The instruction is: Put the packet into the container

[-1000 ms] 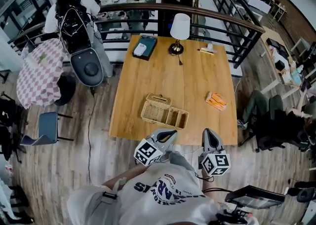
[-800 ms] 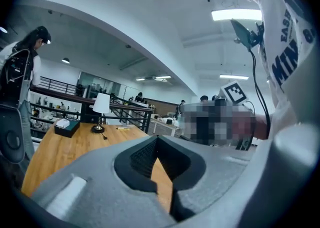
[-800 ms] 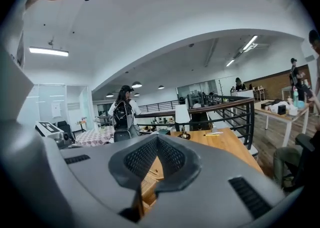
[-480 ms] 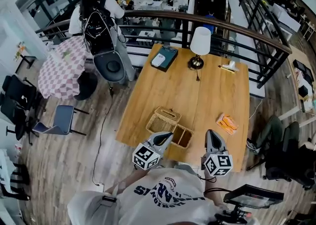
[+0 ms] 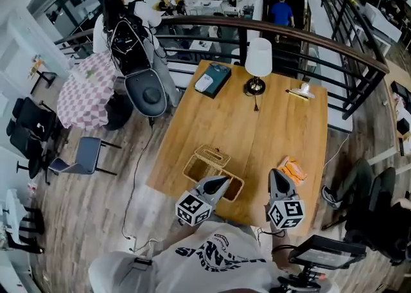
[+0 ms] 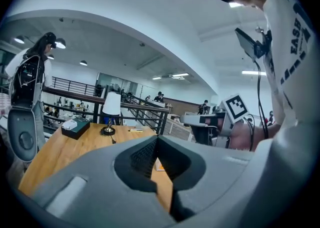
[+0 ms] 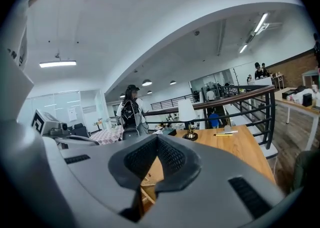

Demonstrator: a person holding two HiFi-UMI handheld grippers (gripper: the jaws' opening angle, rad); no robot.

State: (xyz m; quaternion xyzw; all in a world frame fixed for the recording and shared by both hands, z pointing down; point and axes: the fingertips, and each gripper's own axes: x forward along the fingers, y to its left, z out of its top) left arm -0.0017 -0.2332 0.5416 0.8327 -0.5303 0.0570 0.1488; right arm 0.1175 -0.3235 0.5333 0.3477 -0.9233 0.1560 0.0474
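Observation:
An orange packet [image 5: 293,170] lies flat near the right edge of the wooden table [image 5: 257,124]. A wicker basket [image 5: 212,168] with compartments stands near the table's front edge. My left gripper [image 5: 224,180] is shut and empty, its tips just over the basket's near right corner. My right gripper [image 5: 275,173] is shut and empty too, just left of the packet and a little nearer me. In the left gripper view the jaws [image 6: 157,138] meet, and the packet [image 6: 159,165] shows below them. In the right gripper view the shut jaws [image 7: 157,137] point along the table, with the basket [image 7: 147,185] beneath.
A white table lamp [image 5: 258,60], a dark box [image 5: 212,79] and small items [image 5: 300,92] stand at the table's far end. A black railing [image 5: 308,35] runs behind. A person with a backpack [image 5: 125,25] and a grey chair [image 5: 148,92] are at the far left.
Both grippers have moved forward from short of the table to over its front edge. The basket and packet now lie close to the tips. Both stay shut.

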